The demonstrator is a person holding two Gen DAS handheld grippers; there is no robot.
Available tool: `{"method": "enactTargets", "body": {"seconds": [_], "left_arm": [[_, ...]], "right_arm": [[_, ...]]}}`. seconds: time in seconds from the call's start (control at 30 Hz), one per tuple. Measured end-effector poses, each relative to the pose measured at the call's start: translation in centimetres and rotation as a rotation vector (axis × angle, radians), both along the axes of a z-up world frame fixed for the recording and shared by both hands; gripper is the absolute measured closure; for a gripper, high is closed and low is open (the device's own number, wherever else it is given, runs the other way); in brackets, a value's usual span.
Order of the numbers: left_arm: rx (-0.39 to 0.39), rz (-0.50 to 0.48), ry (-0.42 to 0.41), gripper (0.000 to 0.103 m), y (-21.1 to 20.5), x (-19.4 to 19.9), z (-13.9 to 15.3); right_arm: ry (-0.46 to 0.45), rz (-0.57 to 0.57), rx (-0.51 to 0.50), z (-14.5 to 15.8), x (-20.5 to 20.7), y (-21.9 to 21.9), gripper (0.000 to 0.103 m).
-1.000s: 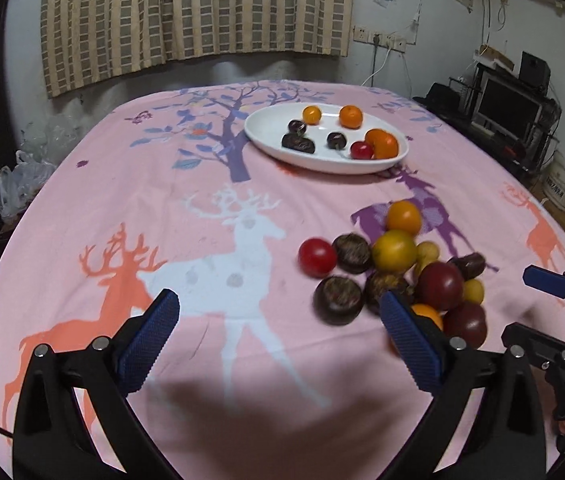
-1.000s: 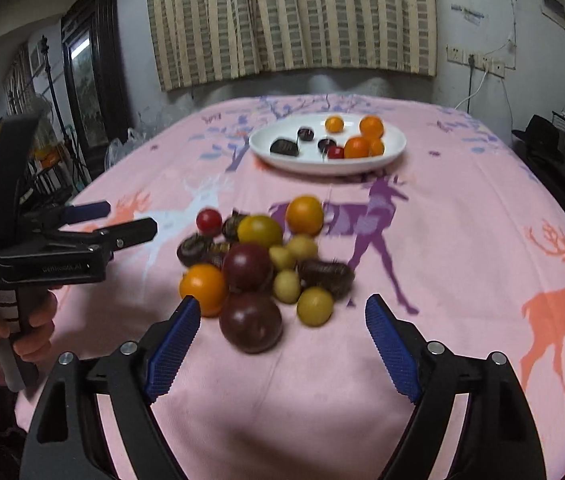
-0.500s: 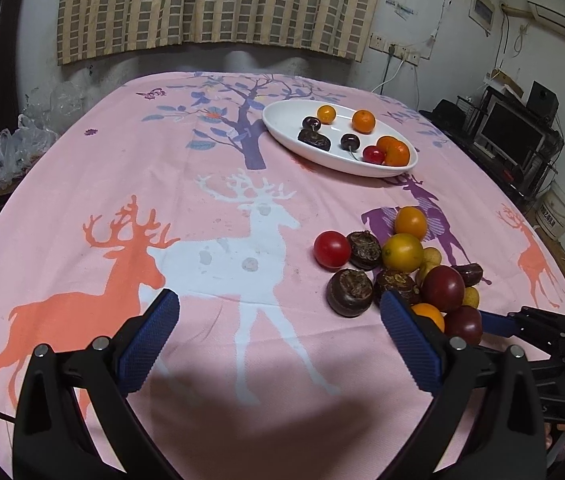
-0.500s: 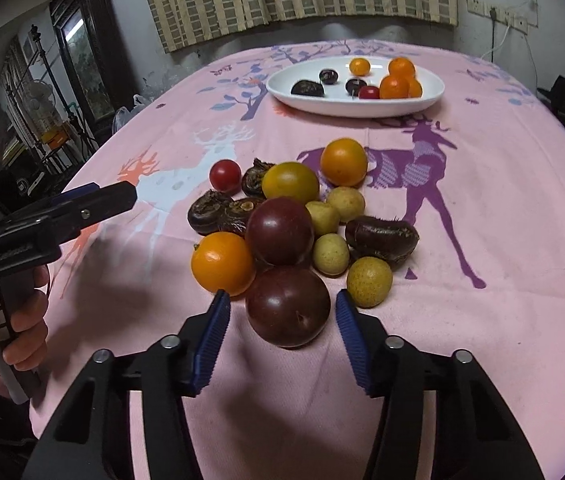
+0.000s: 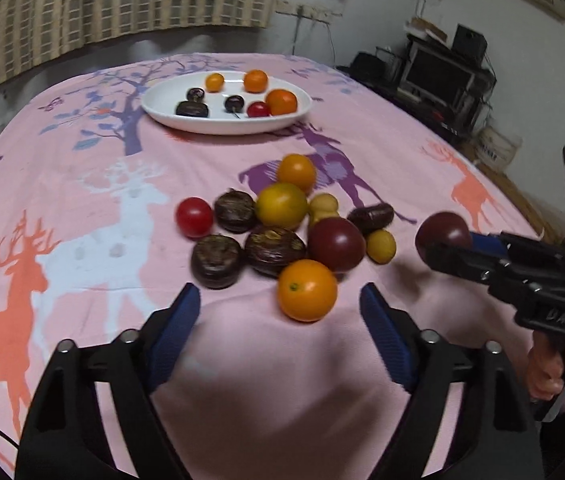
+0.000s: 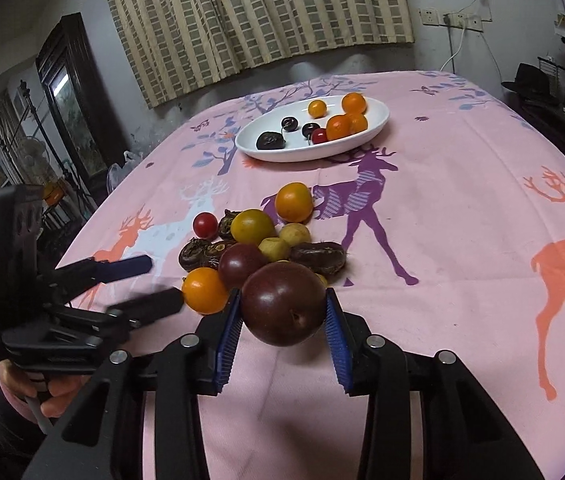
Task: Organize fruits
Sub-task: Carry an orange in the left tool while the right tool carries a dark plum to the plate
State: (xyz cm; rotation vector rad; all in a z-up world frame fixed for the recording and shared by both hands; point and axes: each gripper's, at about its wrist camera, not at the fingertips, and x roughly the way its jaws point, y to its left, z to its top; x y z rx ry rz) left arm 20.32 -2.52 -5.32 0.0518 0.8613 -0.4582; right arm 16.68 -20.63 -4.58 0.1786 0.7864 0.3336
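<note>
gripping a dark plum [image 6: 282, 303], right gripper [image 6: 282, 322]; left gripper [image 5: 280, 312] jaws apart.

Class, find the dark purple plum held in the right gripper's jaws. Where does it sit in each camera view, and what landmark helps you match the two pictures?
Left wrist view: the dark purple plum is at the right edge, at the tip of the right gripper.
Right wrist view: the plum is bottom centre, clamped between the blue jaws.
Shared landmark: the white oval plate beyond the fruit pile.
</note>
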Motion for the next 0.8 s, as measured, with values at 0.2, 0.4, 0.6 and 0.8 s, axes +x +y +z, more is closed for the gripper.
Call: {"method": "enactTargets", "body": {"seconds": [0.2, 0.4, 0.6, 0.8], "left_arm": [[0.035, -0.026, 0.032, 0.047, -1.8, 0.8, -1.1], [0.028, -0.047, 0.078, 0.063, -2.5, 1.4, -1.7], [0.021, -0.028, 0.066, 0.066, -1.5, 1.1, -0.7], [-0.081, -0.012, 0.008, 0.066, 0.6, 5.9, 4.7]], "right_arm": [[0.002, -0.001, 0.03, -0.6, 0.0, -0.8, 0.062], [0.012, -0.001, 0.065, -1.2, 0.1, -1.7, 0.062], [-0.029, 0.008, 0.04, 0.1, 1.0, -2.1, 0.062], [-0.098, 0.009, 0.044, 2.8, 6.2, -2.4, 0.062]]}}
